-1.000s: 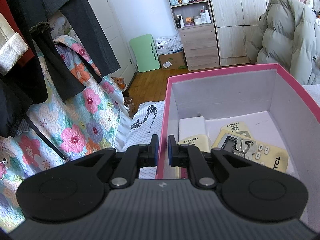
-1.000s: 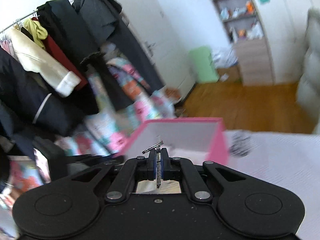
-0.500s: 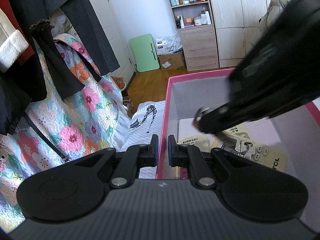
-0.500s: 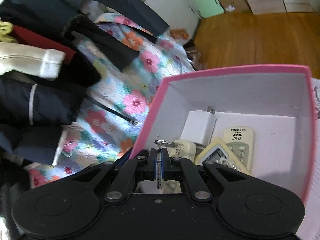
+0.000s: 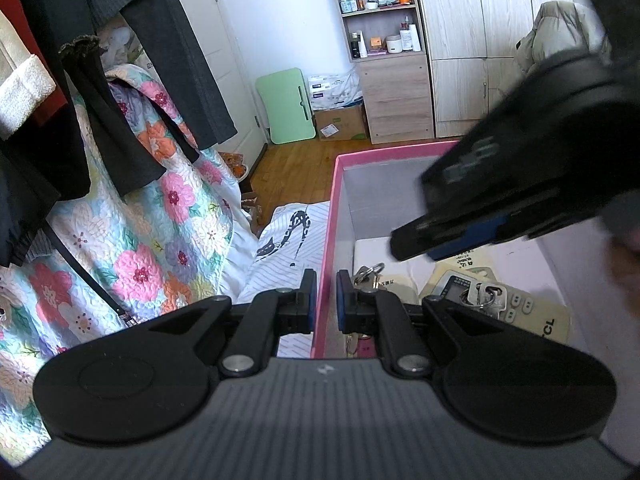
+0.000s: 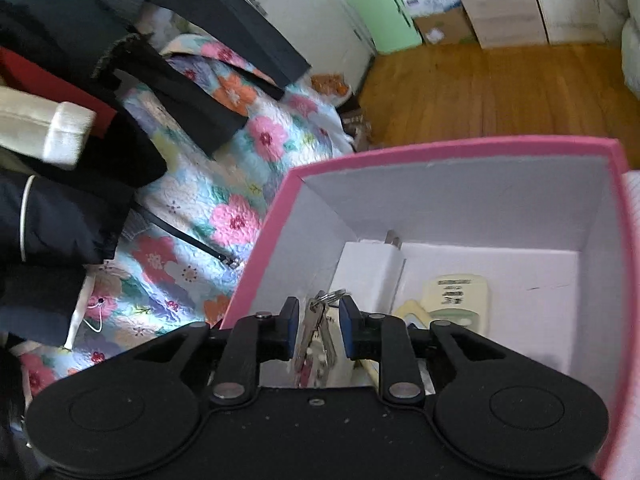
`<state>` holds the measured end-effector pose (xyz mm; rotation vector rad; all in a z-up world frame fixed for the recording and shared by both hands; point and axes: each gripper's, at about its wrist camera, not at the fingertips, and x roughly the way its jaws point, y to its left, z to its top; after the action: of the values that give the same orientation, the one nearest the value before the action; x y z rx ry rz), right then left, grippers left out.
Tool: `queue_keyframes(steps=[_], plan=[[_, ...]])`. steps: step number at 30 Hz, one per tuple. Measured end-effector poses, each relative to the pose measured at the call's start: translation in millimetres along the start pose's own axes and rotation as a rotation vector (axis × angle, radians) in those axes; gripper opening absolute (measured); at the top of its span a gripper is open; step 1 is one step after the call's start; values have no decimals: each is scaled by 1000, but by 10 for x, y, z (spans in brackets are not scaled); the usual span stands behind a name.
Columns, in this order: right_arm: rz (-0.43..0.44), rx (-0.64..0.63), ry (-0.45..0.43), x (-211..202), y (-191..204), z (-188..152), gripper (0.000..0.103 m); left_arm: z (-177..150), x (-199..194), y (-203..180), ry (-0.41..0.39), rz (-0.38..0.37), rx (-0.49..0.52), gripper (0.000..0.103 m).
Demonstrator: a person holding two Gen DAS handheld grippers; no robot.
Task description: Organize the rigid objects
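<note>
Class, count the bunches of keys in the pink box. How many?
2. One key bunch lies by the left wall of the pink box, next to the white charger; the other key bunch rests on the TCL remote. More may be hidden.

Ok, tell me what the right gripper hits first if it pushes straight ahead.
Likely the keys, loose between the open right gripper fingers, then the white charger in the pink box. Depth is hard to judge.

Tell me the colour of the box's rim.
Pink on the box rim, with white inner walls; it shows best in the right wrist view.
</note>
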<state>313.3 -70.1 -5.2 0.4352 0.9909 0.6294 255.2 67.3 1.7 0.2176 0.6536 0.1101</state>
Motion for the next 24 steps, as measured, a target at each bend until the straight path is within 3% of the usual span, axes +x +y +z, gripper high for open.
queue_keyframes(steps=[12, 24], plan=[[-78, -162, -198, -1115, 31, -527, 31, 14, 17, 22, 4, 13, 9, 9], [-173, -216, -302, -1713, -190, -1056, 31, 35, 55, 9, 25, 25, 19, 10]])
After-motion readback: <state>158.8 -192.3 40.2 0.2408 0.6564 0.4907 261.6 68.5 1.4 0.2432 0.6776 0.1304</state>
